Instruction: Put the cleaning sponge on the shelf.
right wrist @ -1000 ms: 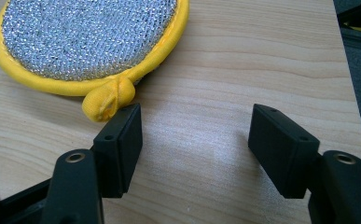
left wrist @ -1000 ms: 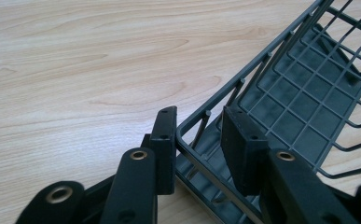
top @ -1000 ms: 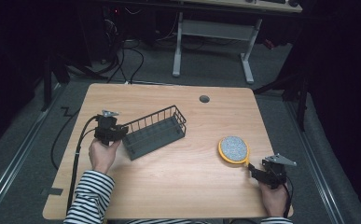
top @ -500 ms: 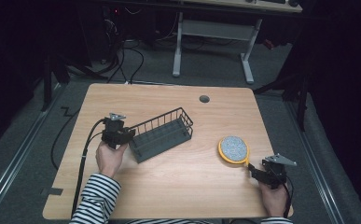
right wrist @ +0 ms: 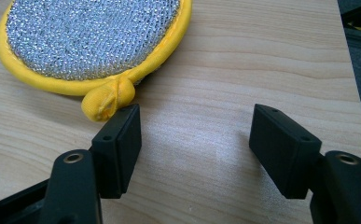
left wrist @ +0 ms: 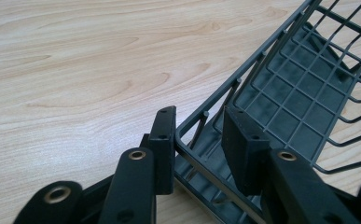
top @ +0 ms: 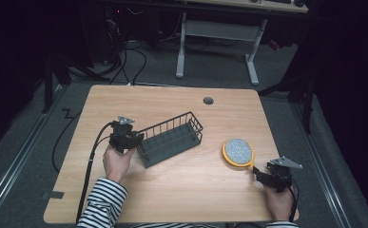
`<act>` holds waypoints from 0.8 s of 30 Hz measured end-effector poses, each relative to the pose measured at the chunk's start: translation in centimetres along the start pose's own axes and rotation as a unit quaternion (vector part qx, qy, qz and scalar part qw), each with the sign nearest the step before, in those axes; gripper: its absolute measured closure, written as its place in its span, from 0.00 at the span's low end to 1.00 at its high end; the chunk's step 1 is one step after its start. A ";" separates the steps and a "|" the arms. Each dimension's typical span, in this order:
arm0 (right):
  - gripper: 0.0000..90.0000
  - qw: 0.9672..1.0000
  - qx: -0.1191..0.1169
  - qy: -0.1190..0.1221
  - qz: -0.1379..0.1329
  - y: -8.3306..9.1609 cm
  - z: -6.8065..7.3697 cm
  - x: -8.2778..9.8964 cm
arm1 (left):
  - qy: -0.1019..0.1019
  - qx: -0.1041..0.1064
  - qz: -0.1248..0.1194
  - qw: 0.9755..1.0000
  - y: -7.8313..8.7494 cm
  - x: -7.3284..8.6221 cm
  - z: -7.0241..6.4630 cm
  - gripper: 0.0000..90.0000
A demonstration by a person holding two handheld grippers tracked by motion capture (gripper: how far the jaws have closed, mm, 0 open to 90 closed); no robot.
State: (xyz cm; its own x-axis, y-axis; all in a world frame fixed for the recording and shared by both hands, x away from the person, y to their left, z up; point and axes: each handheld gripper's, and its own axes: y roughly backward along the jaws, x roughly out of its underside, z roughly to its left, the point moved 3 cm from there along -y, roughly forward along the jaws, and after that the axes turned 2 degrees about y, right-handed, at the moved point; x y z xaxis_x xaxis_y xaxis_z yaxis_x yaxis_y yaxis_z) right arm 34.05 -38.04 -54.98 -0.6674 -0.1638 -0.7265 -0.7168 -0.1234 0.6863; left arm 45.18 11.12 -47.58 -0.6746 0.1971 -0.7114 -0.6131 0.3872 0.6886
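Observation:
A dark wire basket lies slanted on the wooden table, left of centre. My left gripper is shut on its near-left end. In the left gripper view the basket's end wall runs between the jaws of the left gripper, and the left pad presses against the top rim wire. A round scrubber with a yellow rim and a silver mesh face lies at the right. My right gripper stands open just in front of it. In the right gripper view the scrubber has a yellow knot near the left jaw of the right gripper; bare wood lies between the jaws.
A round cable hole sits near the table's far edge. Behind the table stands a white desk frame, with cables on the floor. The right gripper is close to the table's right edge.
My left hand has moved to the right, and the basket has slid with it toward the table's middle. The right hand and the scrubber have stayed put.

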 end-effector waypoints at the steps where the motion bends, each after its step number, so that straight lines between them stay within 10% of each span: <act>1: 0.38 1.000 0.001 0.001 -0.001 0.0 0.0 0.0 | 0.000 -0.001 -0.001 1.000 0.0 0.0 -0.1 0.73; 24: 0.39 1.000 0.004 0.000 0.000 0.0 0.0 0.0 | 0.044 0.036 -0.076 0.996 4.4 2.1 2.2 0.35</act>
State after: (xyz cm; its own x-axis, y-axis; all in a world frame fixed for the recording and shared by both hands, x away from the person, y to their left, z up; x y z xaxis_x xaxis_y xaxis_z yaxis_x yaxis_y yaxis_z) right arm 34.06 -37.99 -55.00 -0.6674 -0.1644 -0.7263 -0.7183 -0.1152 0.6862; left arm 41.98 15.26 -46.38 -0.6119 0.0533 -0.7891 -0.6818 0.4701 0.5605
